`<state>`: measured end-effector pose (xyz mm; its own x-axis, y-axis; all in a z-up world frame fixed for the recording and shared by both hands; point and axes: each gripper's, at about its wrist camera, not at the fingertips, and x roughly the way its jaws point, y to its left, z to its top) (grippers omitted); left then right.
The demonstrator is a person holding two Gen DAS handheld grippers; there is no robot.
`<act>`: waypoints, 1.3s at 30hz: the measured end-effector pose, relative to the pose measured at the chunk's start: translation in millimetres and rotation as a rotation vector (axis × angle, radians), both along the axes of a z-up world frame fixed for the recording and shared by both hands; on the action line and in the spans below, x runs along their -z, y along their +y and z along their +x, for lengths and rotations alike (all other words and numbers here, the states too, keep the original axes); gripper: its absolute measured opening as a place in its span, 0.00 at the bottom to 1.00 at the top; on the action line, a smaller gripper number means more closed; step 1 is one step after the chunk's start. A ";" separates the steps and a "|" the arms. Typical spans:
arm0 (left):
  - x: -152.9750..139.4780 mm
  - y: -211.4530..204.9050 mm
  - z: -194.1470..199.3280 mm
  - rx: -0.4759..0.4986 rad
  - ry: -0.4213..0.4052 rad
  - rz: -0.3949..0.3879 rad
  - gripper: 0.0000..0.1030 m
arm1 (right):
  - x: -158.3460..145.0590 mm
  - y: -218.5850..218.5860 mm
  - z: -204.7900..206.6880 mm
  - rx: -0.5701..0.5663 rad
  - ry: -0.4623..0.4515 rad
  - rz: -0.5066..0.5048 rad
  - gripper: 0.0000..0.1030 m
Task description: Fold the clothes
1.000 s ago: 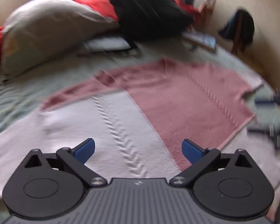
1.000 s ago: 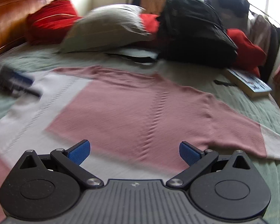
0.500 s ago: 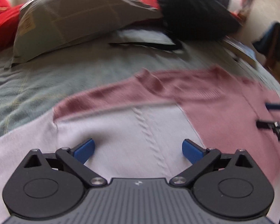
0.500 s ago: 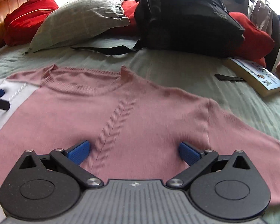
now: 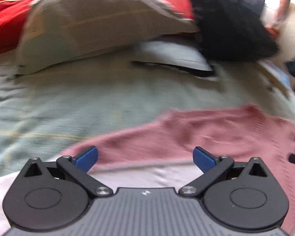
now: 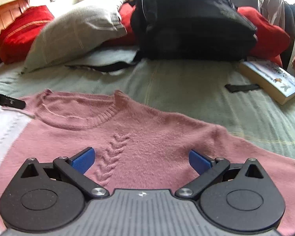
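Pink and white knit sweater (image 6: pixel 147 137) spread front-up on the bed (image 6: pixel 206 98), ribbed crew neckline (image 6: pixel 78 118) toward the pillows, one sleeve running out to the right, a cable stitch down the chest. The knit looks soft, light and limp: it should drape and stretch when lifted, so shoulder seams, cuffs or hem are the firmest places to pinch. Right hand-held gripper (image 6: pixel 140 159) hangs low over the chest, jaws spread wide, nothing between them. Left hand-held gripper (image 5: pixel 145 156), likewise spread and empty, sits above the pink-to-white boundary near the other shoulder; this view is motion-blurred, so the exact edge beneath is uncertain. Beyond: grey pillow (image 6: pixel 74 31), red cushion (image 6: pixel 19 33), black backpack (image 6: pixel 192 23), paperback book (image 6: pixel 271 80)
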<state>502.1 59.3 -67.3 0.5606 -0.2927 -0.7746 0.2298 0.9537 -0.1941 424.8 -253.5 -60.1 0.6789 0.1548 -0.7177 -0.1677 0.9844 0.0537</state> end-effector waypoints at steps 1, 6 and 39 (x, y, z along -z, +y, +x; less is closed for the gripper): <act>-2.0 -6.4 -3.2 0.042 0.008 -0.027 0.99 | -1.5 -0.9 -4.8 -0.006 0.001 0.007 1.00; 15.1 -35.6 5.7 0.128 0.041 -0.085 0.99 | -8.8 -5.2 -29.0 -0.038 0.006 0.042 1.00; -78.0 -77.6 -61.3 0.123 -0.077 -0.041 0.99 | -59.9 -27.3 -192.0 -0.067 -0.061 0.061 1.00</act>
<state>440.8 -18.3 10.7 0.5757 -0.3935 -0.7168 0.3599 0.9090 -0.2100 232.8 -280.8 -0.2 0.7076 0.2430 -0.6635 -0.2376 0.9662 0.1005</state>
